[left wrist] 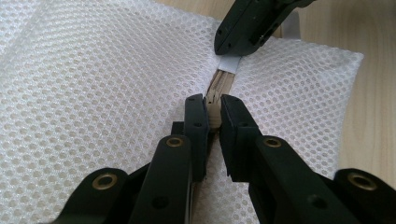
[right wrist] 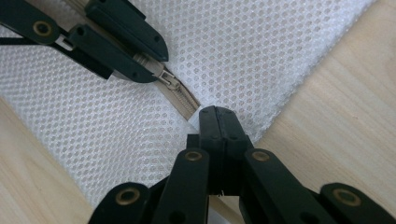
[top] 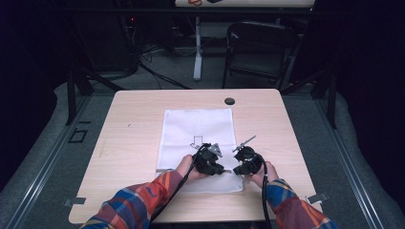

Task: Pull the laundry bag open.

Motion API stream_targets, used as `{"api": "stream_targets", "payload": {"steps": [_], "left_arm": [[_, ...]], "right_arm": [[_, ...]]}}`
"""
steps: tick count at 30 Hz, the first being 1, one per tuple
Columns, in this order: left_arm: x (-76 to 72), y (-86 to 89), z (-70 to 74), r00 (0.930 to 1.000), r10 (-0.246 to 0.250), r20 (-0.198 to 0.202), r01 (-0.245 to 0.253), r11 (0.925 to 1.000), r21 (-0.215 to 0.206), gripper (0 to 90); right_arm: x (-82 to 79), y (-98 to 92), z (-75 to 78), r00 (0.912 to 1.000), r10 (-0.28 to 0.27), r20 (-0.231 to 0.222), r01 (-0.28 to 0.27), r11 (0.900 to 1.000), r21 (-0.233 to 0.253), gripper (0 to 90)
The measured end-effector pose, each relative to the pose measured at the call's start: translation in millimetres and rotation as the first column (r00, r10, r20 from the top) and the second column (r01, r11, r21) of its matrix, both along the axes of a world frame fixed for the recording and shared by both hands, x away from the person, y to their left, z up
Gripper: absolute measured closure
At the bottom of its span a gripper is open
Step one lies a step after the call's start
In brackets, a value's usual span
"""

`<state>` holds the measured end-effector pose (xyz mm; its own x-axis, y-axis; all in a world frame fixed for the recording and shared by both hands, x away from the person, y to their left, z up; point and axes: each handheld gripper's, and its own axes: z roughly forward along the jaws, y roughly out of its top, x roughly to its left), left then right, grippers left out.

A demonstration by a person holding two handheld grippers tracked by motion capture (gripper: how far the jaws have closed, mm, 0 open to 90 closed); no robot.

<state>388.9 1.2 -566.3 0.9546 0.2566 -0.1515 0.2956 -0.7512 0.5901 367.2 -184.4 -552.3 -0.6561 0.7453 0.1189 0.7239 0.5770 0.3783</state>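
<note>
- A white mesh bag is lying flat at the middle of the table, its near edge toward the person.
- A beige zipper is running along the bag's near edge, toward the bag's right corner.
- The left gripper is being held over the bag's near edge, just left of that corner, by the left hand.
- In the left gripper view, its jaws are nearly closed, a narrow gap being left between them, and the zipper tape is being pinched there.
- In the right gripper view, the left gripper is seen with the slider at its tips; whether the slider itself is being held cannot be told.
- The right gripper is being held at the bag's near right corner by the right hand, just beside the left gripper.
- Its jaws are pressed fully together in the right gripper view, and the end of the zipper, with the bag's edge, is being clamped between them.
- In the left gripper view, the right gripper is seen farther along the zipper, a small grey tab being gripped at its tip.
- The zipper is being kept between the two grippers, over the bag.
- A small black disc is lying on the table beyond the bag's far right corner, apart from it.
- Plaid sleeves are being shown at the table's near edge.
</note>
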Motion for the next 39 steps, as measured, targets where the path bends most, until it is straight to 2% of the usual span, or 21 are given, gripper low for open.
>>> {"api": "stream_targets", "payload": {"steps": [2,3,4,5,6,8,11,13,14,18,19,22,25,29,30,35,36,39], "left_arm": [[0.4,0.5,-1.2,1.0000,0.002,-0.004,-0.002,0.9999,-0.011,81.6],[0.5,0.5,-1.0,1.0000,0.005,-0.006,-0.005,1.0000,-0.006,81.6],[0.4,0.5,-1.1,1.0000,0.005,-0.006,-0.005,1.0000,-0.006,81.6],[0.3,0.4,-1.2,1.0000,0.006,-0.005,-0.006,1.0000,-0.007,81.5],[0.2,0.6,-1.4,0.9999,0.010,-0.009,-0.010,0.9999,-0.009,81.6],[0.2,1.1,-1.9,0.9998,0.012,-0.014,-0.013,0.9998,-0.015,81.5],[-0.4,1.8,-2.3,0.9998,0.016,-0.015,-0.017,0.9997,-0.019,81.5],[-0.3,1.9,-2.4,0.9998,0.017,-0.014,-0.017,0.9996,-0.020,81.5],[-0.3,1.9,-2.4,0.9998,0.017,-0.014,-0.018,0.9996,-0.020,81.4],[-1.5,1.2,-2.1,0.9998,0.019,-0.005,-0.019,0.9997,-0.016,81.5],[-2.3,0.9,-1.7,0.9998,0.021,0.002,-0.021,0.9997,-0.009,81.5],[-5.1,-0.2,-0.9,0.9996,0.019,0.022,-0.019,0.9998,0.001,81.6],[-5.1,0.2,-0.9,0.9996,0.019,0.021,-0.019,0.9998,0.000,81.7],[-5.0,1.7,-0.1,0.9998,0.015,0.017,-0.015,0.9999,0.004,81.7],[-4.8,2.3,-0.5,0.9998,0.016,0.015,-0.016,0.9999,-0.006,81.7],[-4.1,7.3,0.8,0.9997,0.021,0.013,-0.021,0.9998,0.006,81.7],[-3.9,7.9,0.2,0.9998,0.020,0.006,-0.020,0.9998,-0.003,81.7],[-3.5,9.0,1.3,0.9998,0.019,0.007,-0.019,0.9998,0.009,81.7]], "right_arm": [[0.6,0.6,0.7,0.9998,0.018,0.005,-0.018,1.000,-0.007,90.0],[1.1,-0.3,0.9,0.9992,0.037,0.014,-0.037,0.999,0.015,90.0],[1.0,-0.7,1.7,0.9994,0.015,0.031,-0.017,0.998,0.052,90.0],[2.2,-2.4,5.1,0.9983,0.026,0.051,-0.029,0.997,0.070,90.0],[1.2,-0.7,5.7,0.9976,0.008,0.069,-0.015,0.995,0.102,90.0],[1.2,4.0,6.5,0.9971,-0.006,0.076,-0.004,0.992,0.123,90.0],[2.6,7.7,2.3,0.9986,0.018,0.051,-0.022,0.996,0.083,90.0],[3.4,9.9,-1.4,0.9990,0.019,0.040,-0.022,0.997,0.079,90.0],[3.2,11.1,-3.2,0.9990,0.015,0.042,-0.019,0.995,0.094,90.0],[3.3,11.6,-4.7,0.9992,0.010,0.040,-0.014,0.996,0.091,90.0],[4.1,9.9,-4.6,0.9983,0.036,0.046,-0.039,0.996,0.076,90.0],[2.6,11.4,-5.2,0.9966,0.061,0.055,-0.065,0.996,0.062,90.0],[1.4,13.4,-5.2,0.9952,0.070,0.068,-0.074,0.996,0.047,90.0],[1.1,12.5,-5.3,0.9966,0.059,0.058,-0.062,0.996,0.059,90.0],[1.2,12.6,-5.4,0.9966,0.059,0.057,-0.063,0.996,0.065,90.0],[1.1,13.3,-4.4,0.9958,0.069,0.060,-0.071,0.997,0.038,90.0],[0.9,13.5,-4.5,0.9959,0.068,0.061,-0.070,0.997,0.040,90.0],[0.8,13.8,-4.3,0.9955,0.072,0.062,-0.074,0.997,0.037,90.0]]}}
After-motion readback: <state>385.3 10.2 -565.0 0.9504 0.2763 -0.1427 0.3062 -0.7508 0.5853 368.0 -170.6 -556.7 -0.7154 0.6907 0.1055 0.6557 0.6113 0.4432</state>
